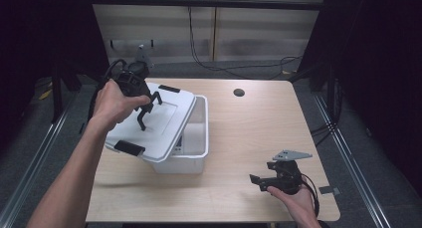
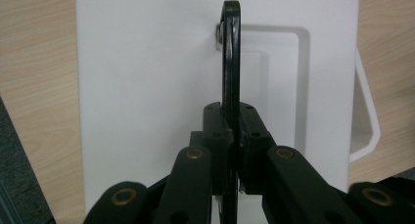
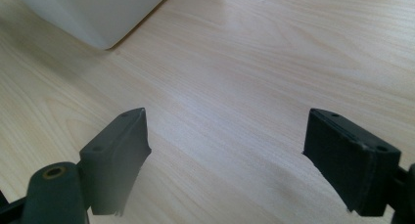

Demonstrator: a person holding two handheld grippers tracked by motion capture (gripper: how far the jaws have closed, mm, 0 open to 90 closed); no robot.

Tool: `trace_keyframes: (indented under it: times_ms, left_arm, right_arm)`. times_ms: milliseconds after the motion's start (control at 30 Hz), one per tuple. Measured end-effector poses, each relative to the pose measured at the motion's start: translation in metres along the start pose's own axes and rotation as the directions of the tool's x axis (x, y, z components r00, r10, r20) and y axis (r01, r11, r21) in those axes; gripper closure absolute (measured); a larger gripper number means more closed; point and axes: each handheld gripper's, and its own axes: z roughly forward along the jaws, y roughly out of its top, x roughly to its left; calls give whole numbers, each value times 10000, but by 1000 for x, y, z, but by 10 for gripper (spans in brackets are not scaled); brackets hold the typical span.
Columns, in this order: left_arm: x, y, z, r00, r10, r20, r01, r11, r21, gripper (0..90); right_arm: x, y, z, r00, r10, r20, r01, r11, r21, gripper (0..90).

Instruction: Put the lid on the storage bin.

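Above the white bin [image 1: 191, 156], left tongs [image 1: 144, 111] pinch the lid's [image 1: 164, 121] thin black handle [image 2: 230, 57]; it may slip sideways, right tongs [image 3: 227, 160] resting wide apart, empty.

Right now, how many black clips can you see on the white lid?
2: one black clip at the far end of the white lid, one black clip at its near end. The black handle in the left gripper isn't counted.
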Motion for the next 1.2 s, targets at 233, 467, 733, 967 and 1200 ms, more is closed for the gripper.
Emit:
trace_keyframes:
  times_ms: [233,467,733,967,1200]
  left_arm:
    - [-13,5,5,9985,503,235,-508,9985,217,848]
    - [-20,8,6,9986,248,474,-255,9996,150,848]
    - [-26,12,5,9958,-713,574,713,9975,24,848]
    - [-27,16,13,9861,-1602,435,1606,9870,-36,848]
    - [-28,20,18,9678,-2459,537,2467,9690,-95,848]
  right_arm:
    - [0,0,0,10000,-27,-6,27,10000,23,159]
    - [1,0,0,10000,-33,-13,33,10000,27,159]
    - [1,0,0,10000,-74,-29,74,10000,43,158]
    - [1,0,0,10000,-78,-39,78,10000,39,159]
    - [1,0,0,9999,-82,-66,82,9999,63,158]
